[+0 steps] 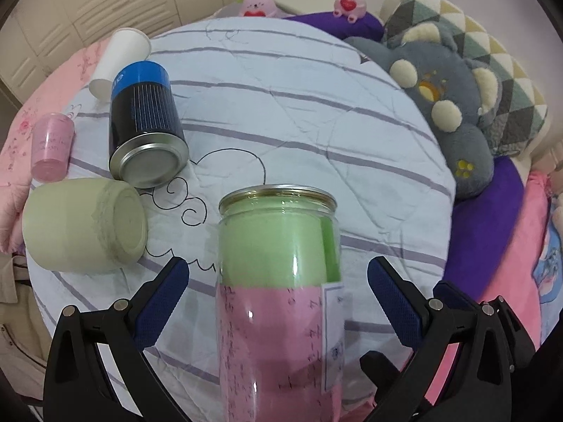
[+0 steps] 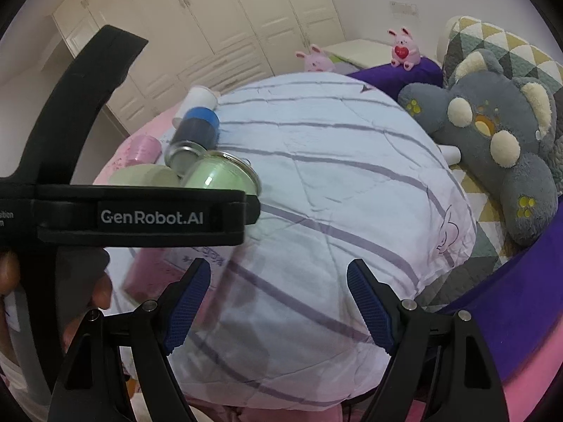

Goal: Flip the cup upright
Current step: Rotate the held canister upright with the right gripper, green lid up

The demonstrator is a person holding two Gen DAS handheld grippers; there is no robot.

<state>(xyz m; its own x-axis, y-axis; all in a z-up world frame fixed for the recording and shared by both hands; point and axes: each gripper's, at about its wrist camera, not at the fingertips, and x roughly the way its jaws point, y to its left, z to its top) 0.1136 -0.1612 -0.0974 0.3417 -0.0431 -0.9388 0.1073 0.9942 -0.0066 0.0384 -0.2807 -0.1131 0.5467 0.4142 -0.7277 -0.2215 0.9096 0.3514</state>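
A tall clear can-shaped cup with a green and pink paper lining stands upright on the striped white quilt, between the fingers of my left gripper. The jaws are open and clear of its sides. In the right wrist view the cup's green top shows behind the left gripper's black body. My right gripper is open and empty above the quilt.
At the left lie a blue and black can, a white paper cup, a small pink cup and a pale green cup. A grey plush cushion and purple bedding lie to the right.
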